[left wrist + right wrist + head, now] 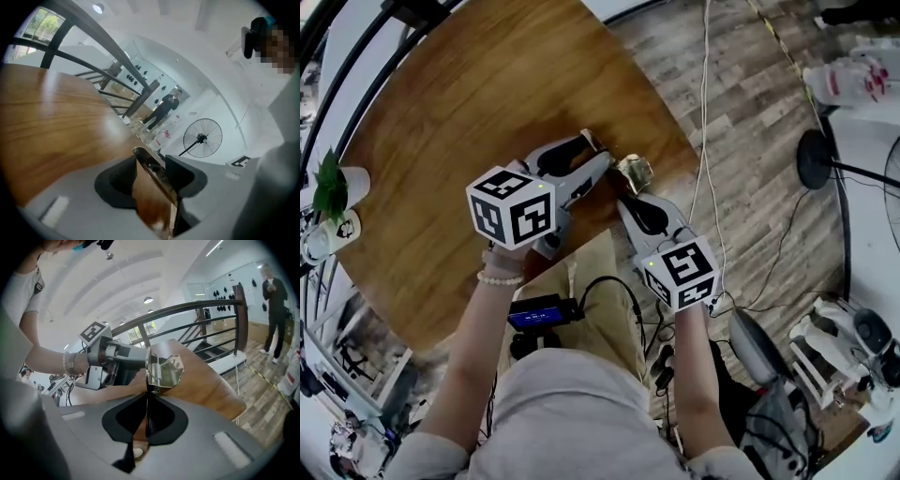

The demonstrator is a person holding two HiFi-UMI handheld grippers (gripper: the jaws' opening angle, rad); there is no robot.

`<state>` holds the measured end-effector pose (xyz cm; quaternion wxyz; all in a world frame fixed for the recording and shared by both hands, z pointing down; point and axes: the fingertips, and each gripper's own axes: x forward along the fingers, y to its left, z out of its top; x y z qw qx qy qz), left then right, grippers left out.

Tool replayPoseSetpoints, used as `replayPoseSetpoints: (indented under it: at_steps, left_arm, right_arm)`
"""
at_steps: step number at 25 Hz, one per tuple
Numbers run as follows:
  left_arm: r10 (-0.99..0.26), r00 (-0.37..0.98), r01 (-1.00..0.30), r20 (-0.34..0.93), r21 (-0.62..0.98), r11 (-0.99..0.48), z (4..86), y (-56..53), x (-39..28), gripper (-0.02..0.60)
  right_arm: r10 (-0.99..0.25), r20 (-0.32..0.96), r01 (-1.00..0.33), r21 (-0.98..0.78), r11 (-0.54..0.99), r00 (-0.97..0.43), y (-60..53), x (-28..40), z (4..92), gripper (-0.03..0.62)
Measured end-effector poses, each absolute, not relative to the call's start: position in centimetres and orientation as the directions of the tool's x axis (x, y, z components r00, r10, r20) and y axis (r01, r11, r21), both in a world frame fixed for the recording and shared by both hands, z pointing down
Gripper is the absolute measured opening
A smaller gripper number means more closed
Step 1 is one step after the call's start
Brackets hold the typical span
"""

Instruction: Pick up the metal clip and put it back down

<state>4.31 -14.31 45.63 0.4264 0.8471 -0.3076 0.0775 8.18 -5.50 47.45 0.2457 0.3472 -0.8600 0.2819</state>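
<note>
Two grippers, one clip between them.

Upper left of the head view: the round wooden table (469, 103).

Centre-left: the left gripper (594, 155) pointed toward the frame's middle. In its own view a thin, mirror-bright plate stood between its jaws with a pad closed on either face. I read it as clamped on one leaf of the metal clip (635, 172).

Centre: the clip was just over the table's near edge and looked clear of the wood (height above it could not be judged from overhead).

Just below and right of the clip: the right gripper (630, 194) lay along a line from the lower right. Its view showed the jaws pressed together on the clip's thin lower edge. The coil spring and folded body stood upright above the pads.

Handling estimate:
- The clip is probably sheet steel, so light, rigid and unlikely to break.
- The polished faces are probably slippery, and the spring would resist any squeeze across the handles.
- The best hold is flat on a leaf, with the pads across its broad face, well in from the edge.
- An edge-only pinch, such as the right one, could let the clip pivot or snap free.
- The set-down calls for lowering until a leaf lies flat on the wood before either claw parts.
</note>
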Motion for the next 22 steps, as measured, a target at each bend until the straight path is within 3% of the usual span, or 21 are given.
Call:
replayPoseSetpoints:
  at_steps: [22]
  left_arm:
    - [-0.435, 0.734, -0.672, 0.521, 0.651, -0.354, 49.8, -14.7, 4.4, 0.198]
  right_arm:
    - [-0.386, 0.65, -0.731, -0.415, 0.542, -0.655, -5.7, 8.4, 50.7, 0.031]
